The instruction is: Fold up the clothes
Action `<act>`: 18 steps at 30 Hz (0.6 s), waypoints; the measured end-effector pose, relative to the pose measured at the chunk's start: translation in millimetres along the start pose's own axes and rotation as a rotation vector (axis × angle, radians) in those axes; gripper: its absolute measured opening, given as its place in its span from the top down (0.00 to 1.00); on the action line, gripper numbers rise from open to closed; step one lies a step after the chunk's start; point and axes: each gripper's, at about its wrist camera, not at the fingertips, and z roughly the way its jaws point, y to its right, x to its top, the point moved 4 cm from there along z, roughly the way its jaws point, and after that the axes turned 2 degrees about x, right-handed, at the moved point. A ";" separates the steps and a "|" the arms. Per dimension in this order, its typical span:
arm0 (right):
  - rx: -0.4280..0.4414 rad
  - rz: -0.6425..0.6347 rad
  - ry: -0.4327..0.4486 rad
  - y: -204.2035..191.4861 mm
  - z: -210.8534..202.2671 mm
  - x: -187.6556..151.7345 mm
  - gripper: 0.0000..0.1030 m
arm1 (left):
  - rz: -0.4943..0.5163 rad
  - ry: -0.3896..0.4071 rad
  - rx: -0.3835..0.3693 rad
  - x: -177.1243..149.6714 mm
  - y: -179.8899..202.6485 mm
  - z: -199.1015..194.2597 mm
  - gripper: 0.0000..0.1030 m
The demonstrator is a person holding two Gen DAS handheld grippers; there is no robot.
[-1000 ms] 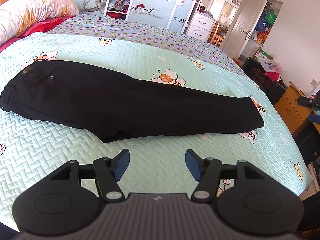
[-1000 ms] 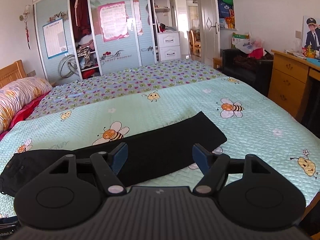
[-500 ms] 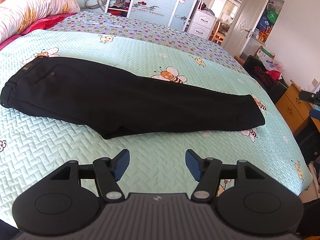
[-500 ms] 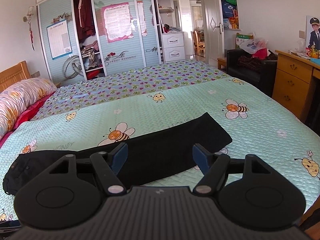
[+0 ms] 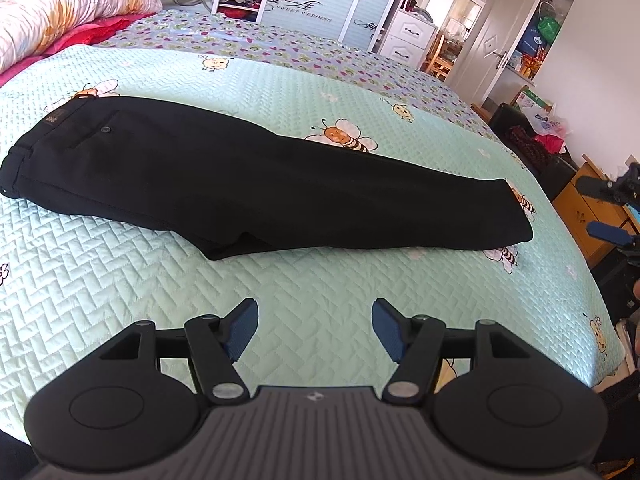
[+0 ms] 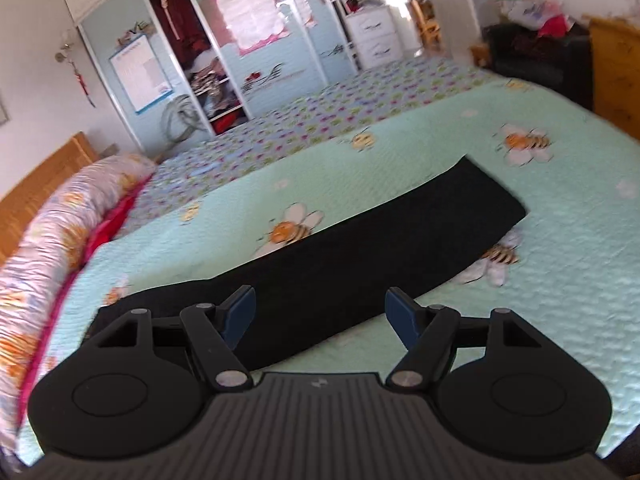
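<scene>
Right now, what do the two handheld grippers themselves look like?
The left gripper and right gripper look alike: matte black bodies with two round side housings, a ribbed grey centre panel bearing a small pale logo, black linkage arms on silver pivot pins, and blue textured pads. No cables or sleeves are visible.

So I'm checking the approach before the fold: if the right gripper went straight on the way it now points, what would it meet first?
Most likely the black trousers on the bedspread: the leg lies just ahead of the open right gripper. Depth is unclear, as the picture is blurred.
</scene>
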 end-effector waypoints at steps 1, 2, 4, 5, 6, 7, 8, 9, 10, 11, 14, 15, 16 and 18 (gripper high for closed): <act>0.018 0.002 -0.009 -2.0 2.1 -1.1 0.28 | -0.002 -0.001 0.001 -0.5 -0.9 0.2 0.36; 0.037 -0.001 -0.022 -5.4 4.7 -1.8 0.28 | -0.005 -0.003 0.001 -1.1 -2.0 0.4 0.36; 0.083 0.019 -0.058 -9.3 11.2 -3.6 0.28 | -0.012 -0.006 0.003 -2.3 -4.9 1.0 0.36; 0.101 0.030 -0.079 -10.3 14.3 -3.0 0.28 | -0.016 -0.007 0.004 -3.0 -6.6 1.6 0.36; 0.105 0.043 -0.127 -10.4 20.3 -1.3 0.26 | -0.021 -0.009 0.006 -3.9 -8.2 2.7 0.36; 0.109 0.057 -0.175 -10.4 26.3 0.4 0.26 | -0.027 -0.012 0.007 -4.8 -10.1 3.6 0.36; 0.113 0.071 -0.227 -10.4 32.7 1.4 0.26 | -0.032 -0.015 0.008 -5.7 -11.9 4.8 0.36; 0.120 0.095 -0.299 -9.8 42.0 -0.7 0.26 | -0.037 -0.019 0.010 -6.7 -13.3 6.1 0.36; 0.125 0.110 -0.366 -10.1 51.1 -2.8 0.26 | -0.041 -0.023 0.010 -7.3 -14.3 7.0 0.36; 0.124 0.079 -0.408 -14.5 59.8 -5.2 0.25 | -0.044 -0.024 0.009 -7.0 -14.9 7.5 0.36; 0.133 -0.022 -0.477 -32.3 80.1 -11.0 0.25 | -0.044 -0.026 0.003 -7.0 -15.1 7.7 0.36; 0.137 -0.057 -0.485 -36.5 85.1 -12.1 0.25 | -0.043 -0.025 0.002 -6.5 -14.8 7.5 0.36; 0.147 -0.077 -0.495 -39.0 90.0 -11.7 0.25 | -0.041 -0.023 0.001 -5.6 -13.8 6.7 0.36; 0.183 -0.093 -0.519 -40.1 98.7 -7.6 0.25 | -0.034 -0.013 -0.003 -2.3 -11.0 4.6 0.36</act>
